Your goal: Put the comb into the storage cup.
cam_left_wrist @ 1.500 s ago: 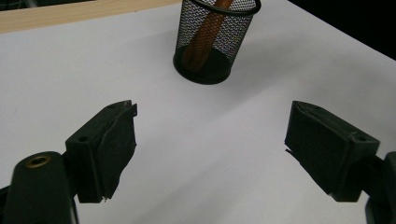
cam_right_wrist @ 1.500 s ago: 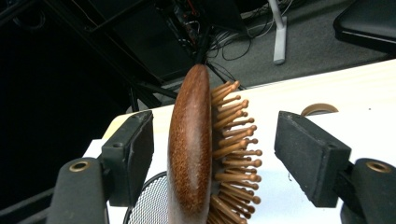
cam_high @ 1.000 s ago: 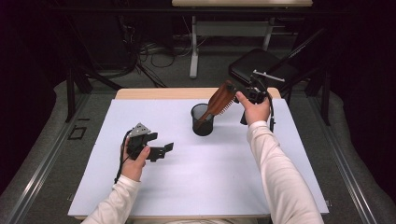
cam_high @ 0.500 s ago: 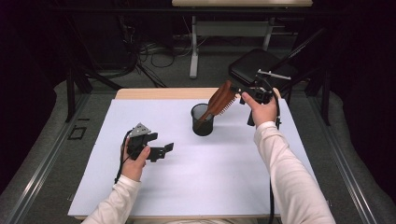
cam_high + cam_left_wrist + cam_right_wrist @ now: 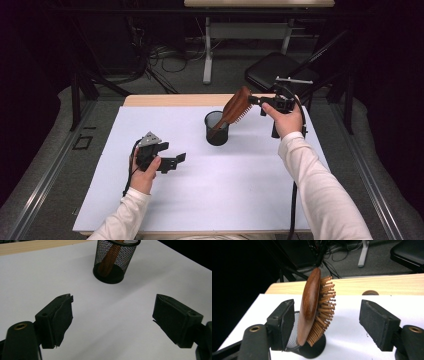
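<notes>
Wooden hairbrush [image 5: 236, 107] stood tilted with its handle down inside the black mesh cup [image 5: 216, 129] near the far middle of the white table [image 5: 240, 200]. The right gripper [image 5: 257, 101] was held just beside the brush head; in the right gripper view its jaws stood apart, the brush [image 5: 312, 307] between them, close against one pad and clear of the other. The left gripper [image 5: 177, 161] rested low over the table, jaws wide apart and holding nothing, pointed toward the cup [image 5: 113, 262].
</notes>
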`<action>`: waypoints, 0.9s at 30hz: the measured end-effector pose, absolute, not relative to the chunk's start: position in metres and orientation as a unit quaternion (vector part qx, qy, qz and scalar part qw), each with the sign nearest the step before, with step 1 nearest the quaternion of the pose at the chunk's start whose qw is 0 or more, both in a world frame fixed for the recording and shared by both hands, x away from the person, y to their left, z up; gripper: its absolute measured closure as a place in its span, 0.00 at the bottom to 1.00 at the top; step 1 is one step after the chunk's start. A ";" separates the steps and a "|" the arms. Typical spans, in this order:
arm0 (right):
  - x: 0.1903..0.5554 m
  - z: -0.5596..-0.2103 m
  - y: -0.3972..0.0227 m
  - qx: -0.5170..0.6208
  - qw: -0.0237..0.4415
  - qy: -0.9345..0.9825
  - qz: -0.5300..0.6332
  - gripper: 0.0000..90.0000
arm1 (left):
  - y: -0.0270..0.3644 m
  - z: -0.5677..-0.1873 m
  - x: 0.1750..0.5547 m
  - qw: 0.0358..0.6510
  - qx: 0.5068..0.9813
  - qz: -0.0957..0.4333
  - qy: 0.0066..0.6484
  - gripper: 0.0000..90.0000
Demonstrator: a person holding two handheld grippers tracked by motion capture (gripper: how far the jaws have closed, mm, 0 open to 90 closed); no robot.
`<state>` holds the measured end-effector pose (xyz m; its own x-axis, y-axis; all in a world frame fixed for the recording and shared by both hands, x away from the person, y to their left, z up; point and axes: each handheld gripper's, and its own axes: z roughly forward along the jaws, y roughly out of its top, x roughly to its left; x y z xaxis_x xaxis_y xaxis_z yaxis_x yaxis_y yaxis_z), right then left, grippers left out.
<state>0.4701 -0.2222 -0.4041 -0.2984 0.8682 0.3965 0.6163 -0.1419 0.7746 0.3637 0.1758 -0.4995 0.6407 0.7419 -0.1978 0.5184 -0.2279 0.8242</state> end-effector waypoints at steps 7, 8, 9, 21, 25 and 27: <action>0.465 -0.404 -0.220 0.565 0.132 0.663 0.473 0.30 | 0.178 -0.500 0.364 0.470 0.771 0.119 0.413 0.18; 0.464 -0.403 -0.220 0.564 0.134 0.664 0.472 0.29 | 0.178 -0.501 0.364 0.469 0.771 0.119 0.413 0.18; 0.463 -0.403 -0.221 0.562 0.138 0.667 0.469 0.29 | 0.178 -0.501 0.364 0.469 0.772 0.119 0.413 0.18; 0.455 -0.404 -0.222 0.543 0.151 0.692 0.451 0.21 | 0.183 -0.500 0.366 0.472 0.767 0.117 0.418 0.18; 0.452 -0.407 -0.218 0.535 0.157 0.704 0.439 0.18 | 0.183 -0.500 0.366 0.474 0.768 0.117 0.416 0.18; 0.450 -0.408 -0.218 0.530 0.160 0.709 0.438 0.17 | 0.183 -0.500 0.366 0.475 0.767 0.117 0.415 0.18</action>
<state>0.4498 -0.2176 -0.4084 -0.3869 0.8910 0.2373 0.6113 0.0552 0.7895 0.3657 0.1830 -0.5001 0.6284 0.7476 -0.2153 0.5254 -0.2038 0.8261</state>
